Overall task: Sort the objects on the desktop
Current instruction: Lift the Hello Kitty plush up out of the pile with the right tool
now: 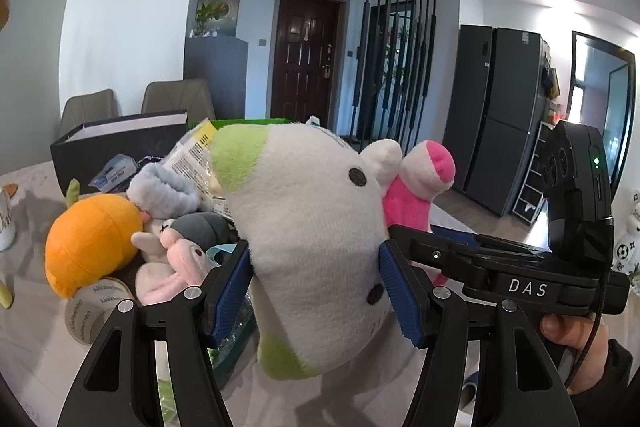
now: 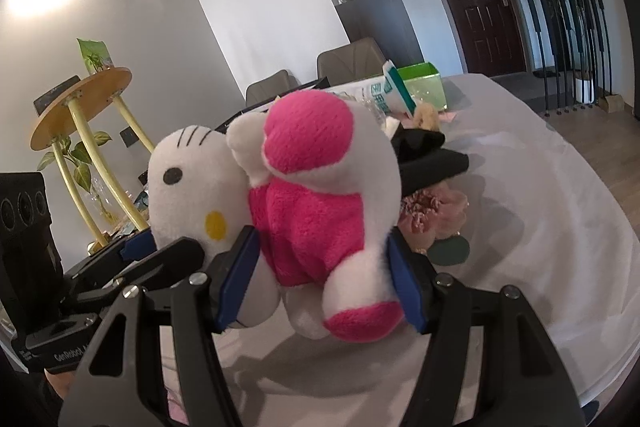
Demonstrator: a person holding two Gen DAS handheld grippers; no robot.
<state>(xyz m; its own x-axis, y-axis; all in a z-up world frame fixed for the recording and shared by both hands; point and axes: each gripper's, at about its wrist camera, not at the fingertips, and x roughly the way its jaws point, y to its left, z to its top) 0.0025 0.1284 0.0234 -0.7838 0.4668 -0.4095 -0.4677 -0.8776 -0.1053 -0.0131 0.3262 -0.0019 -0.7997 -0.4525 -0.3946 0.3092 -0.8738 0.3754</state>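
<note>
White plush fills both views: the left gripper pinches a white-and-green plush toy between its blue pads, held above the table. Just to its right, the right gripper clamps a pink-and-white cat plush by the body. Left of the left gripper lies a pile with an orange plush and a tape roll.

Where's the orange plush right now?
In the left wrist view, the orange plush lies at the left on the table, against the small pink-and-grey plush, in front of the dark box.
</note>
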